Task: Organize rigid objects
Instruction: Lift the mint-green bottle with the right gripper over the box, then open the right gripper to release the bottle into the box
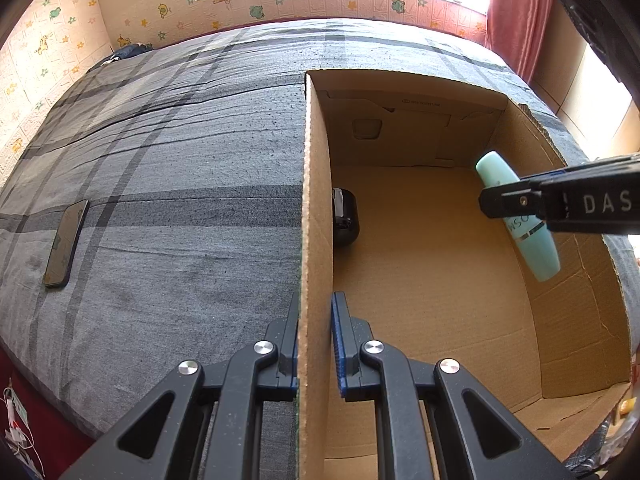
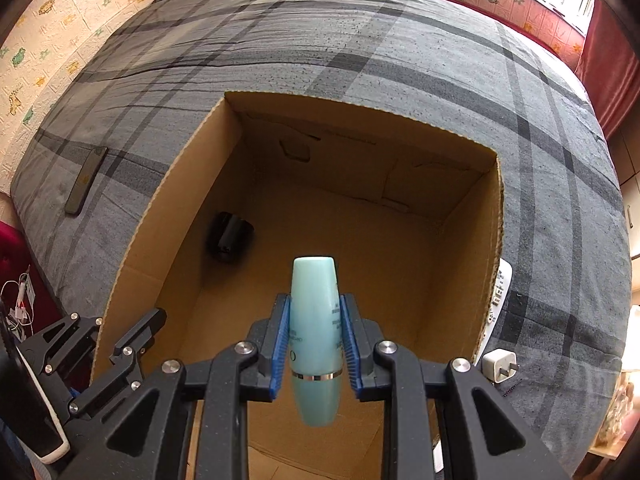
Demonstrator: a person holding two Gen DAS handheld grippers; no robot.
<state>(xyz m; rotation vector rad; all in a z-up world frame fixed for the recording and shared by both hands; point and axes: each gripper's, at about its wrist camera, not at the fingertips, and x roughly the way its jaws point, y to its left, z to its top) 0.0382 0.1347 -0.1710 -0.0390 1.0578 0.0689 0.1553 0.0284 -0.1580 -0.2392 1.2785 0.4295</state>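
on the far left of the left wrist view a dark phone (image 1: pixel 66 244) lies flat on the grey plaid bedcover (image 1: pixel 168 184), well apart from everything else; a sticker shows on its back, too small to read. moving right, the left gripper (image 1: pixel 316 308) is pinched on the left wall of the open cardboard box (image 1: pixel 316 200), one blue pad inside and one finger outside, the wall upright between them. just inside that wall a small black cylindrical object (image 1: pixel 345 216) rests on the box floor, touching or nearly touching the wall. the far inner wall carries a faint printed line, not legible. further right, the pale teal bottle (image 1: pixel 520 220) hangs tilted over the box interior, clamped in the right gripper (image 1: pixel 500 202), whose black body reads "das". dark letters on the bottle are partly hidden; only "iso" or similar shows.

in the right wrist view the right gripper's blue pads (image 2: pixel 280 340) press both sides of the bottle just above its silver band, with the flat end pointing into the box. small white print runs down it, blurred. to the right, outside the box, a white remote (image 2: pixel 498 300) leans at the wall and a white charger plug (image 2: pixel 500 364) lies on the bedcover.
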